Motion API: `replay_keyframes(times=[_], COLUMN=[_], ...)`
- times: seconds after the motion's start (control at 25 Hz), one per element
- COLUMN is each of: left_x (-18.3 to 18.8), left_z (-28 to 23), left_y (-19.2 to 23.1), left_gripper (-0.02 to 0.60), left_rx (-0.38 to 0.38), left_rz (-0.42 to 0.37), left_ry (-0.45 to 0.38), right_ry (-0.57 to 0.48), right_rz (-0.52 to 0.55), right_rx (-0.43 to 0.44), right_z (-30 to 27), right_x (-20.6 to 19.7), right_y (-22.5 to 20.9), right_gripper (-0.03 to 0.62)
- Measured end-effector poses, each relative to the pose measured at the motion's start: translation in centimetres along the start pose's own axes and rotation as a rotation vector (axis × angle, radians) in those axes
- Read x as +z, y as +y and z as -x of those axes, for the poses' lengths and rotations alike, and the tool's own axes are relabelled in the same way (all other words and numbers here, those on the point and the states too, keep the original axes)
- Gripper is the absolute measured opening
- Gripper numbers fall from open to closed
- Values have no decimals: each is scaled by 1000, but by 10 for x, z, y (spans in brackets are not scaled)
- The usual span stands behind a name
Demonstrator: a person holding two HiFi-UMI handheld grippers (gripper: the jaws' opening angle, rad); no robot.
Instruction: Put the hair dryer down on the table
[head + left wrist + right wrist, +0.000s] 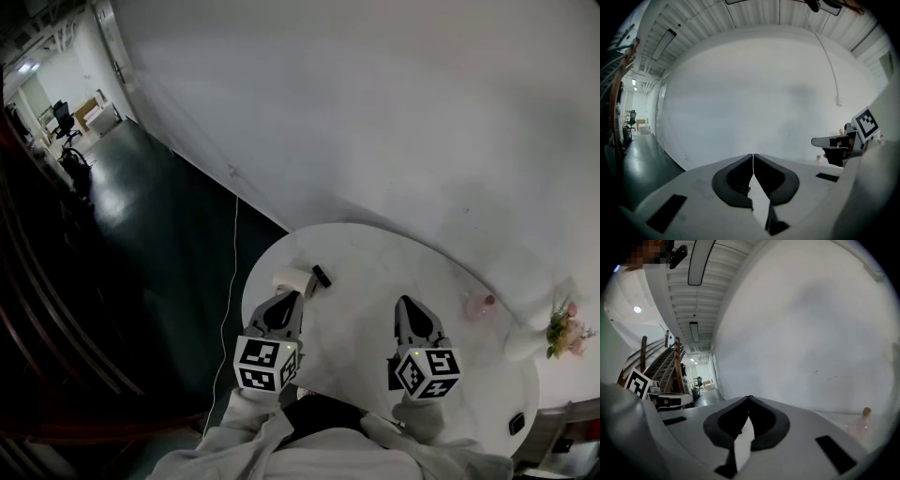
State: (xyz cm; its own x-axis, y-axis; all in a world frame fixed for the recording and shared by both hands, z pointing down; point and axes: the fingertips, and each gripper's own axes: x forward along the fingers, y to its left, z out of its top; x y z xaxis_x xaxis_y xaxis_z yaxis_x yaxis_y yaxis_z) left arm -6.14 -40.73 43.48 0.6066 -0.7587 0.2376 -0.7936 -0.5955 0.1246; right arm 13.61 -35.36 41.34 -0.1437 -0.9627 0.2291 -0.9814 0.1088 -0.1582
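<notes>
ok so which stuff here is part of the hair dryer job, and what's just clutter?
Job:
- hair dryer, lying on the table
- left gripper, shut, empty
- right gripper, shut, empty

Lying about:
- flowers
- small bottle
- small black item at the table edge
- white cable beside the table

On the round surface (366, 267) I saw the hair dryer (296, 278) lying at the far left edge, just beyond my left gripper (284, 302). My right gripper (410, 307) hung to the right of it, well apart. Flowers (565, 330) stood at the right edge, with a small bottle (487, 301) left of them. A cable (232, 281) ran down left of the surface, and the wall (375, 112) stood behind.
</notes>
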Motion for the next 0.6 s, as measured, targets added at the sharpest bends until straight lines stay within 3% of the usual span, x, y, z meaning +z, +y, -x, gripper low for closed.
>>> replay_keyframes(times=[0.6], left_x=[-13], left_z=[-9], left_y=[0], left_gripper=[20], left_rx=[14], left_rz=[-17], left_ry=[37], right_ry=[22], right_rz=[2], right_rx=[-28], right_z=[-1], right_x=[-8], right_y=[-3], right_gripper=[49])
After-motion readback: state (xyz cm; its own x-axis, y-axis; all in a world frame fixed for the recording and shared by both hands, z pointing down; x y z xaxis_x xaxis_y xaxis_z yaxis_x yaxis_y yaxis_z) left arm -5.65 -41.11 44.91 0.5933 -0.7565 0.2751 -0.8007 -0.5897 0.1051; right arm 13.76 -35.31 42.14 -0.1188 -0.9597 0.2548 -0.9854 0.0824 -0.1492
